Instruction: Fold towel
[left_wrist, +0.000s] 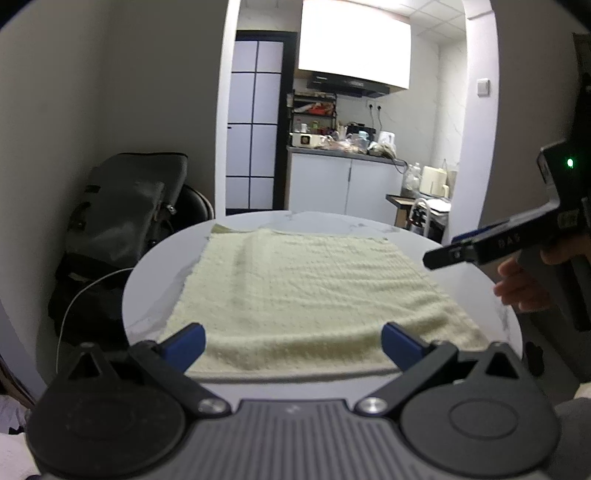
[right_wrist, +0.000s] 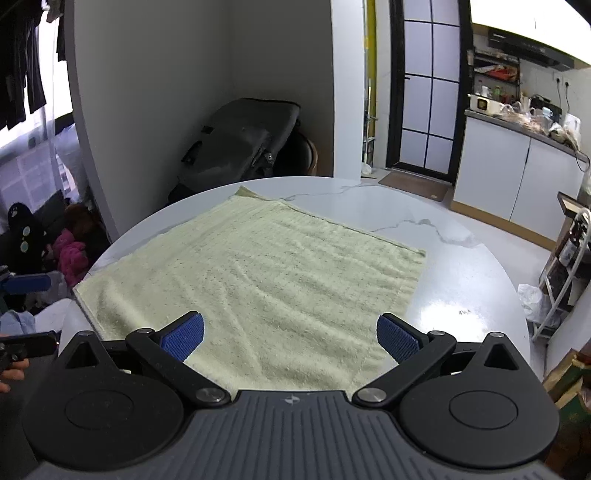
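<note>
A pale green towel (left_wrist: 306, 295) lies spread flat on the round white surface (left_wrist: 147, 295), its near edge close to the rim. The left tongs (left_wrist: 293, 345) hang over that near edge with blue pads wide apart, holding nothing. The right tongs (right_wrist: 290, 338) gape equally wide above the towel's near part, also holding nothing.
</note>
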